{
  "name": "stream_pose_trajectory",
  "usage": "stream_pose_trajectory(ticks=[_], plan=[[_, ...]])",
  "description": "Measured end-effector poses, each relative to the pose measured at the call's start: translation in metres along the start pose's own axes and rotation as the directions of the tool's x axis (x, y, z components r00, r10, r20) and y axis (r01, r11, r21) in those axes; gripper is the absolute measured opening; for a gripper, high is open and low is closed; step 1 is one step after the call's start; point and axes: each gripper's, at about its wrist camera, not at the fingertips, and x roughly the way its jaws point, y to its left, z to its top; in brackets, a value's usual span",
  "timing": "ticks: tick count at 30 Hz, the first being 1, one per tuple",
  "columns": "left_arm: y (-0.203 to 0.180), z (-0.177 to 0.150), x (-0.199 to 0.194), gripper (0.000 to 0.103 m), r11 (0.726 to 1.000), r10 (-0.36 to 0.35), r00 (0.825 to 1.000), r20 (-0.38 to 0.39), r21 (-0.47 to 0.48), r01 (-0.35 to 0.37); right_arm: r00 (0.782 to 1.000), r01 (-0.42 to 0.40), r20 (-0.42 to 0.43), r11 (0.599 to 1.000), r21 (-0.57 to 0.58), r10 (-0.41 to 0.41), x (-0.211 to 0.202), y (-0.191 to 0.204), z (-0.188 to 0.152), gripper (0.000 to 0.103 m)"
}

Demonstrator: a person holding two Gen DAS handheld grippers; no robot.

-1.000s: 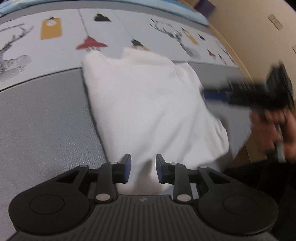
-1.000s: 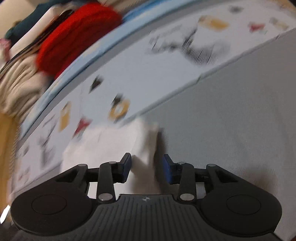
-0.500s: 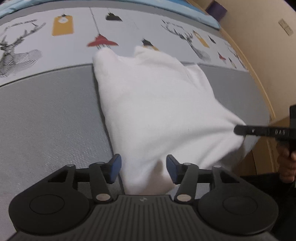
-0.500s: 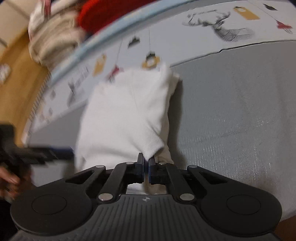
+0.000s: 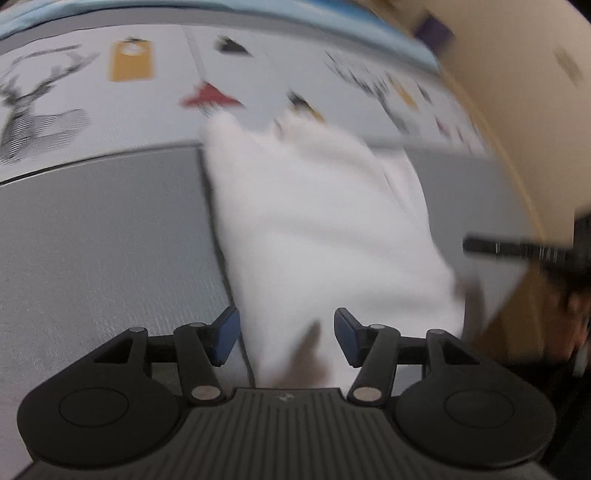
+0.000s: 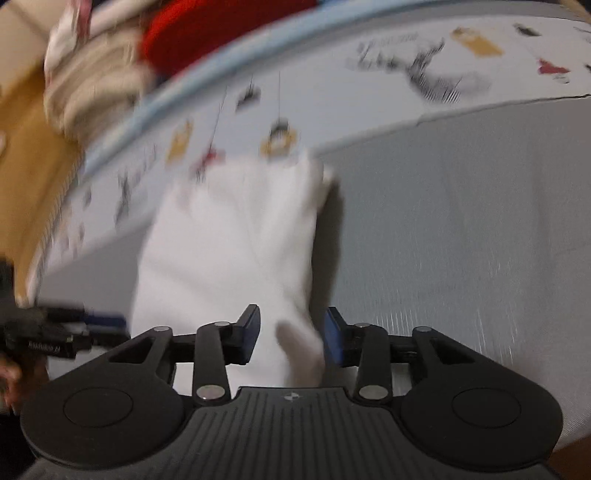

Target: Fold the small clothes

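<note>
Change: right hand-held gripper (image 6: pixel 291 338) had just opened off the white cloth's (image 5: pixel 317 229) near corner; it pinched that before.
Left hand-held gripper (image 5: pixel 286 338): open over the cloth's near edge, not squeezing.
Cloth: lay folded on the grey bed cover (image 5: pixel 103 243).
Risk: loose corners could flop open, I think.

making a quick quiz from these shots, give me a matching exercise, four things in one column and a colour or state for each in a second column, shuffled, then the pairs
Things:
1. garment
2. right gripper
3. knit pile
4. mat

Colours or states:
A. red
B. grey
C. white, folded, lying flat
D. open, jaws just opened, a cloth corner between them, not pinched

Pairs: 1-C, 2-D, 3-A, 4-B
</note>
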Motion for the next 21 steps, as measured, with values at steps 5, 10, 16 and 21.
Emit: stream_pose_trajectory(ticks=[5, 10, 16, 21], plan=[[0.015, 0.004, 0.012, 0.062, 0.992, 0.023, 0.999, 0.027, -0.126, -0.019, 0.995, 0.043, 0.084, 0.996, 0.084, -0.05, 0.014, -0.009, 0.015, 0.04], [0.019, 0.008, 0.022, 0.062, 0.983, -0.001, 1.0, 0.03, -0.185, 0.007, 0.987, 0.094, 0.118, 0.988, 0.12, -0.109, 0.043, -0.002, 0.037, 0.04], [0.023, 0.017, 0.035, 0.062, 0.978, -0.041, 0.999, 0.015, -0.202, 0.044, 0.981, 0.107, 0.148, 0.988, 0.113, -0.123, 0.067, 0.003, 0.055, 0.028], [0.024, 0.02, 0.048, 0.063, 0.978, -0.042, 0.999, -0.018, -0.207, 0.038, 0.966, 0.075, 0.233, 0.984, 0.162, -0.112, 0.063, -0.002, 0.062, 0.002]])
